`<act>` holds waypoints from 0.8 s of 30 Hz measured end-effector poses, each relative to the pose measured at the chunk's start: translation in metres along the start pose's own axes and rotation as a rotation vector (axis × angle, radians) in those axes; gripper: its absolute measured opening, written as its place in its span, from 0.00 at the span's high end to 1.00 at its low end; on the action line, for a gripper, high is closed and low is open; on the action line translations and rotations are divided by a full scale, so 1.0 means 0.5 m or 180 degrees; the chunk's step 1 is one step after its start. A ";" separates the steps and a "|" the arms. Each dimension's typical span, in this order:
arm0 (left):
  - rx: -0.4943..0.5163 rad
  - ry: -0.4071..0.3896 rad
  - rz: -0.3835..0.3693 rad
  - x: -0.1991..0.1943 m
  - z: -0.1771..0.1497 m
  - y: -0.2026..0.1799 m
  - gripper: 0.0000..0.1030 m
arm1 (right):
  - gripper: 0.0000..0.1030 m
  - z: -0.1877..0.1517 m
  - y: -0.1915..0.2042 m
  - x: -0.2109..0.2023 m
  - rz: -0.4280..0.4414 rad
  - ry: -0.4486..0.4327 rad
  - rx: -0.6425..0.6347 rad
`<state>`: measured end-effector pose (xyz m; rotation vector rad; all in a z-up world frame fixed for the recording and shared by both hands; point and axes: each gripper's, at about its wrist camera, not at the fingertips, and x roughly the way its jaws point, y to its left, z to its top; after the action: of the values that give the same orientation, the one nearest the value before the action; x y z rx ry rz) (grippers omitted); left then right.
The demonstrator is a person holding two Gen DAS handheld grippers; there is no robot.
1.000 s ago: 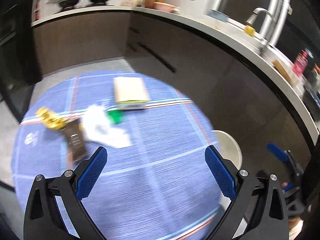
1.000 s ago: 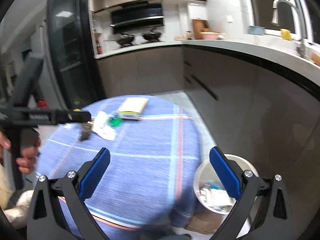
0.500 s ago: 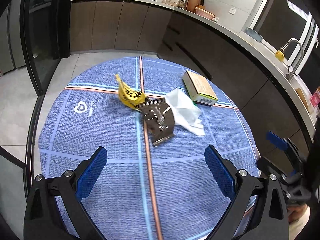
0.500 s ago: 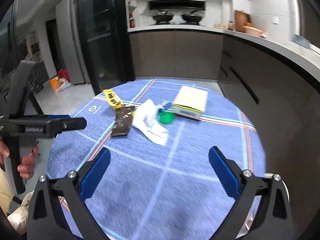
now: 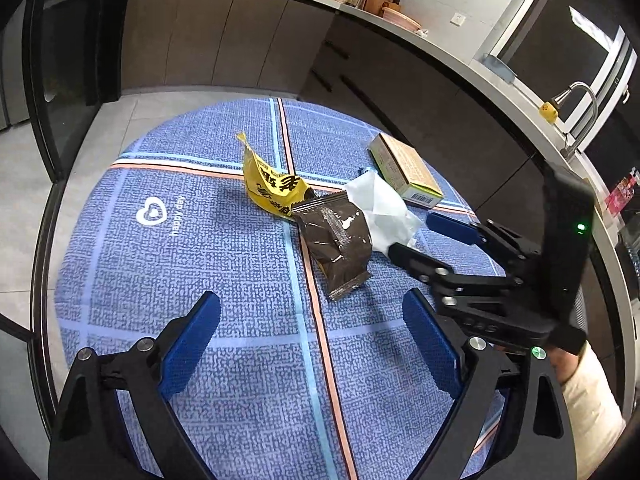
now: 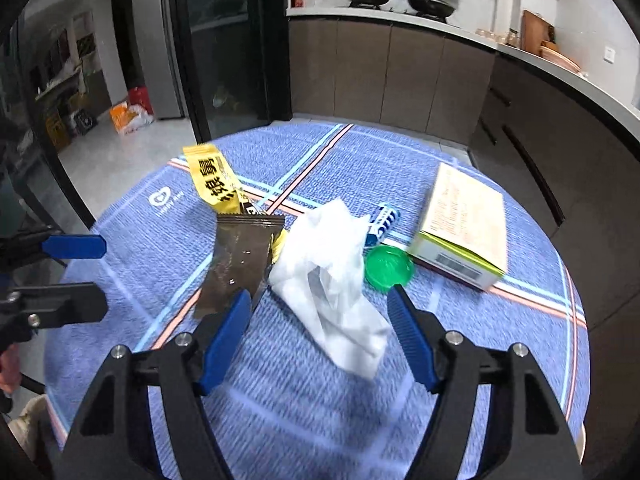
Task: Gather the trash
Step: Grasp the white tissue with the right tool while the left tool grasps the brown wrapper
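Observation:
Trash lies on a round blue table: a yellow wrapper [image 5: 272, 188] [image 6: 214, 186], a brown wrapper [image 5: 336, 240] [image 6: 240, 260], a crumpled white tissue [image 5: 384, 212] [image 6: 332, 276], a green lid [image 6: 388, 268], a small blue-and-white pack [image 6: 382, 222] and a cardboard box [image 5: 404, 168] [image 6: 464, 224]. My right gripper [image 6: 318, 312] is open, its fingers on either side of the tissue's near end; it also shows in the left wrist view [image 5: 420, 236]. My left gripper [image 5: 312, 320] is open and empty, hovering before the brown wrapper; it shows in the right wrist view [image 6: 76, 272].
The blue checked tablecloth [image 5: 200, 280] covers the table. A dark kitchen counter [image 5: 440, 60] with a sink tap [image 5: 580, 112] curves behind it. A dark glass door [image 6: 224, 40] stands at the far left. Tiled floor [image 6: 120, 148] lies beyond the table edge.
Both grippers have moved in over the table toward the trash pile. The right gripper has come down around the tissue and now appears close in the left wrist view.

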<state>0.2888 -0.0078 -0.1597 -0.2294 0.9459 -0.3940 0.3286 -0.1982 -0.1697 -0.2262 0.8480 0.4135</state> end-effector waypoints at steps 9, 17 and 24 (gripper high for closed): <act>0.0069 0.0156 -0.0131 0.055 0.023 -0.014 0.25 | 0.95 -0.003 -0.016 0.044 0.0020 0.0063 0.0000; -0.0048 0.0293 -0.0107 0.145 0.057 -0.034 0.32 | 0.95 -0.040 -0.031 -0.047 0.0034 -0.0163 0.0163; 0.0104 0.0300 0.0167 0.178 0.071 -0.071 0.52 | 0.94 -0.079 -0.041 -0.087 -0.0001 -0.0180 0.0297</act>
<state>0.3565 -0.0771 -0.1925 -0.1568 1.0350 -0.3743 0.2850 -0.2419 -0.1614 -0.1279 0.8097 0.3774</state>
